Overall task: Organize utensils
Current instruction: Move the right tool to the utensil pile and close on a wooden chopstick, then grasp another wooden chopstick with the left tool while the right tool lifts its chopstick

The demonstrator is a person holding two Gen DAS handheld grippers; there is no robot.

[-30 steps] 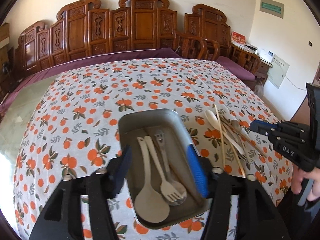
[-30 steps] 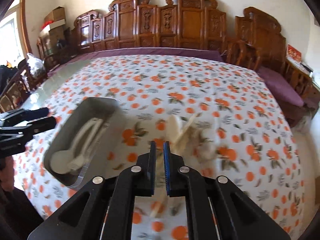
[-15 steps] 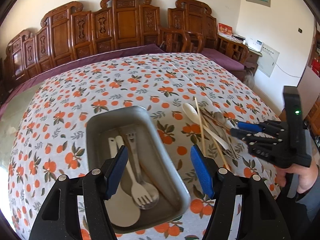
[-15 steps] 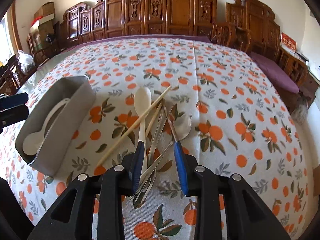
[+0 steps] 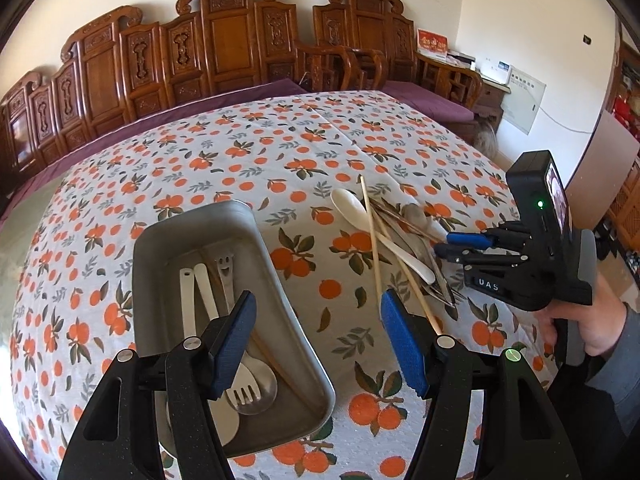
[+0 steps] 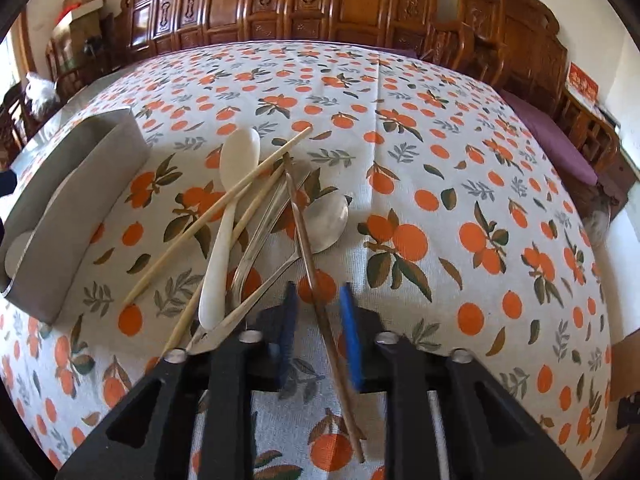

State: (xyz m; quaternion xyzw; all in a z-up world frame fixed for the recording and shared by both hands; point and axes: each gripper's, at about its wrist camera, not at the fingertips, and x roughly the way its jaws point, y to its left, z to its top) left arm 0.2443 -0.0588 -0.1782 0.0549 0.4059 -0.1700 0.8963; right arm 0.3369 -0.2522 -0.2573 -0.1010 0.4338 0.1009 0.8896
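A grey metal tray (image 5: pixel 272 268) (image 6: pixel 80 176) sits on the orange-print tablecloth and holds a white spoon (image 5: pixel 188 300), a fork (image 5: pixel 236 376) and other utensils. To its right lies a loose pile: a white spoon (image 6: pixel 228 216) (image 5: pixel 360 216), pale chopsticks (image 6: pixel 216 212), a metal spoon (image 6: pixel 328 216) and a dark brown chopstick (image 6: pixel 304 232). My right gripper (image 6: pixel 318 320) (image 5: pixel 460 246) is open, low over the pile's near end, its jaws either side of the brown chopstick. My left gripper (image 5: pixel 316 344) is open and empty above the tray's right rim.
Carved wooden chairs (image 5: pixel 224 40) line the far side of the table. A purple cushioned bench (image 6: pixel 560 148) stands at the right. The table edge (image 6: pixel 616 320) drops off close on the right. A hand (image 5: pixel 592 328) holds the right gripper.
My right gripper opened from shut and moved down and forward onto the pile, now straddling the brown chopstick. My left gripper drifted right off the tray's centre.
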